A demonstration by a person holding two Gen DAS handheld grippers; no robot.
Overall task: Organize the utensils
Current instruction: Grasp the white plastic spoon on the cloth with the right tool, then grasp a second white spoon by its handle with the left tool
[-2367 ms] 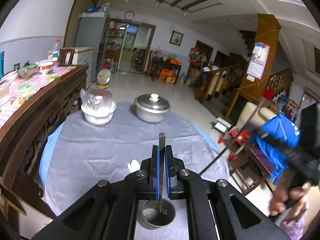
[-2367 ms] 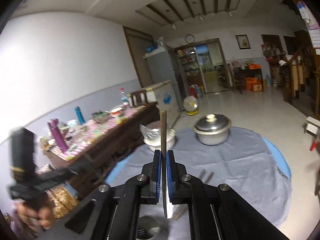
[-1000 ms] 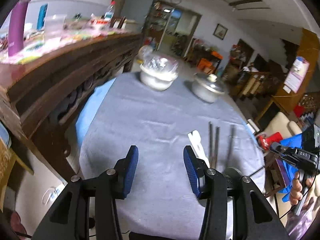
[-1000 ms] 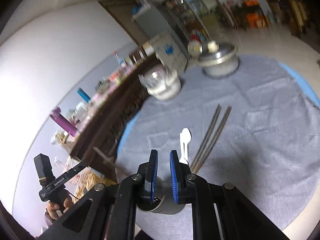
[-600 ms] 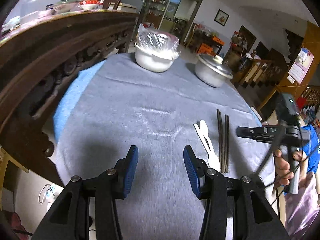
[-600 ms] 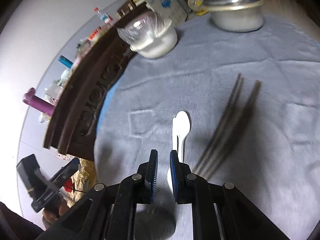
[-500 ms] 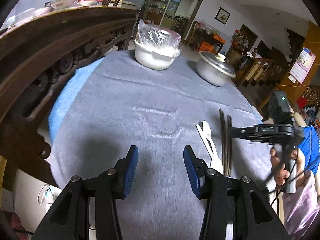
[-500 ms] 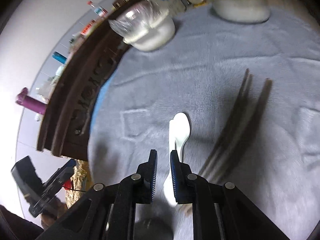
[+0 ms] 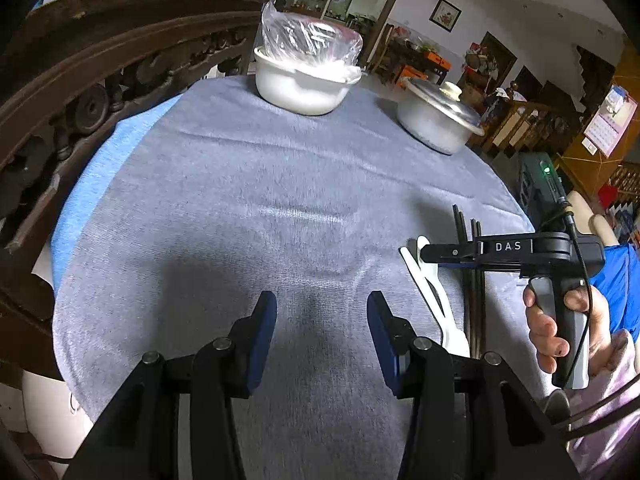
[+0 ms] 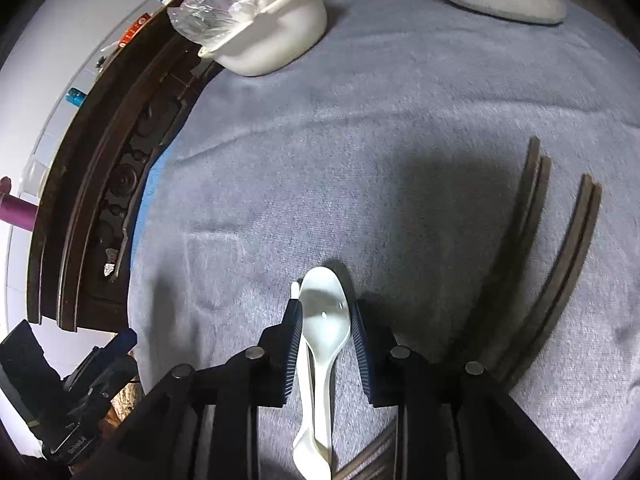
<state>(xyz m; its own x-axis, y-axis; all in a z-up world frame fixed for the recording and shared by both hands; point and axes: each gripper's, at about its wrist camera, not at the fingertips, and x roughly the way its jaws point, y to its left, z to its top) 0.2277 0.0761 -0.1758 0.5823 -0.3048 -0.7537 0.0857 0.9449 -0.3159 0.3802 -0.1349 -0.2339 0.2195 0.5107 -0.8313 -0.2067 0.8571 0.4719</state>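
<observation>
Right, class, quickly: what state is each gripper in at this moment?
Left gripper: open, holding nothing, above the grey cloth.
Right gripper: open, jaws either side of the white spoon, not closed on it.

A lived-in home dining room: a cloth-covered desk with a lidded metal pot and bagged white bowl, carved wooden sideboard, framed picture and wall calendar.

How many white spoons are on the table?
2. One white spoon lies between the right gripper's open fingers; a second spoon peeks out on its left, mostly hidden.
</observation>
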